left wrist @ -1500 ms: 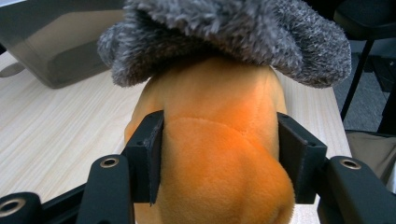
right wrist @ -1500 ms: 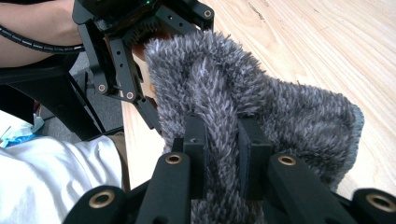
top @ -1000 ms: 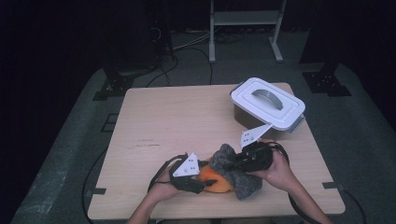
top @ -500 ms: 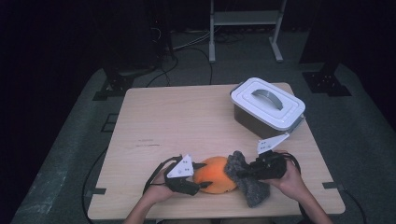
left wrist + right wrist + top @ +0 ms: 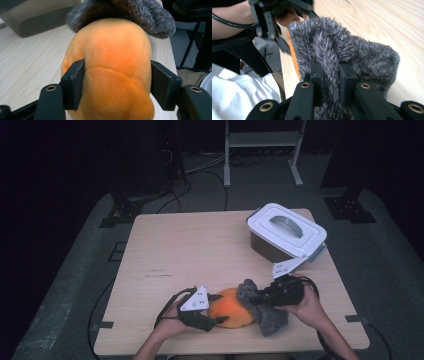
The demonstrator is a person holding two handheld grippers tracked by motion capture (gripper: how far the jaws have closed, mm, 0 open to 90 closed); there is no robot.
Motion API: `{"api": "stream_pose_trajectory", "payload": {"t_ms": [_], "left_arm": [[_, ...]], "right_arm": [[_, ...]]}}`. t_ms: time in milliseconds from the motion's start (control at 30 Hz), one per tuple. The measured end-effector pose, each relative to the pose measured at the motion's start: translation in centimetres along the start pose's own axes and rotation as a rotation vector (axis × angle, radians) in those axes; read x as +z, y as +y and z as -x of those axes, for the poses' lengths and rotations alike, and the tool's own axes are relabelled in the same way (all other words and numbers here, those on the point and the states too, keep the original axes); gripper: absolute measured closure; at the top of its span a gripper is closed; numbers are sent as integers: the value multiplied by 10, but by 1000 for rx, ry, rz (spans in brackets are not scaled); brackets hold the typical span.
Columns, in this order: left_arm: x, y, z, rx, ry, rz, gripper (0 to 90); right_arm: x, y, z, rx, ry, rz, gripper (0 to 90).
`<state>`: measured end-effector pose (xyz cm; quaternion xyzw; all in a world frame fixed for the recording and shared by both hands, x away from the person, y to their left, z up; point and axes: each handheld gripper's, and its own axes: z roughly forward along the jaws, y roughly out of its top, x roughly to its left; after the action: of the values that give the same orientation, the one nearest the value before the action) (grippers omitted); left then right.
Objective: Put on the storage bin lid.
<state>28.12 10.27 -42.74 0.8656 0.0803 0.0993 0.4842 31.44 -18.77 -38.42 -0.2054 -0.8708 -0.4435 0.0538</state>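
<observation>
At the near edge of the worktop [image 5: 165, 250] the left tongs [image 5: 216, 309] clamp the orange plush toy [image 5: 231, 308] while the right tongs [image 5: 261, 298] pinch its grey furry cover [image 5: 267, 312], and behind them a lidded white box [image 5: 286, 230] stands shut, contents hidden.

A light wooden table [image 5: 200, 255] is seen from above, its surface marked by a faint dark scuff [image 5: 159, 275] towards the left. A lidded storage box [image 5: 285, 232] with a white lid and grey handle (set at an angle to the edges) is placed near the far right corner. Beyond the table, a white metal stand [image 5: 262, 142] and loose black cables [image 5: 200, 175] are seen on the grey floor [image 5: 75, 285], which is otherwise kept in deep shadow.
</observation>
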Motion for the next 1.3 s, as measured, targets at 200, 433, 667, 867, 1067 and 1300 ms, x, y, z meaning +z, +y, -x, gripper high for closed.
{"api": "stream_pose_trajectory", "payload": {"t_ms": [200,433,667,867,1067,1300], "left_arm": [[-6,1,-8,-81,10,0,153],[2,0,-6,-69,-26,4,325],[3,8,-4,17,25,50,428],[9,21,-13,90,26,44,446],[13,26,-18,93,6,38,441],[8,13,-19,70,-13,35,431]], "right_arm": [[11,1,0,-18,-11,-42,759],[1,-31,10,54,14,-6,759],[-21,-37,8,54,-33,-27,760],[-30,5,4,-15,-43,-16,759],[-6,44,-3,-84,-16,-61,760],[11,43,5,-71,11,-102,760]]}}
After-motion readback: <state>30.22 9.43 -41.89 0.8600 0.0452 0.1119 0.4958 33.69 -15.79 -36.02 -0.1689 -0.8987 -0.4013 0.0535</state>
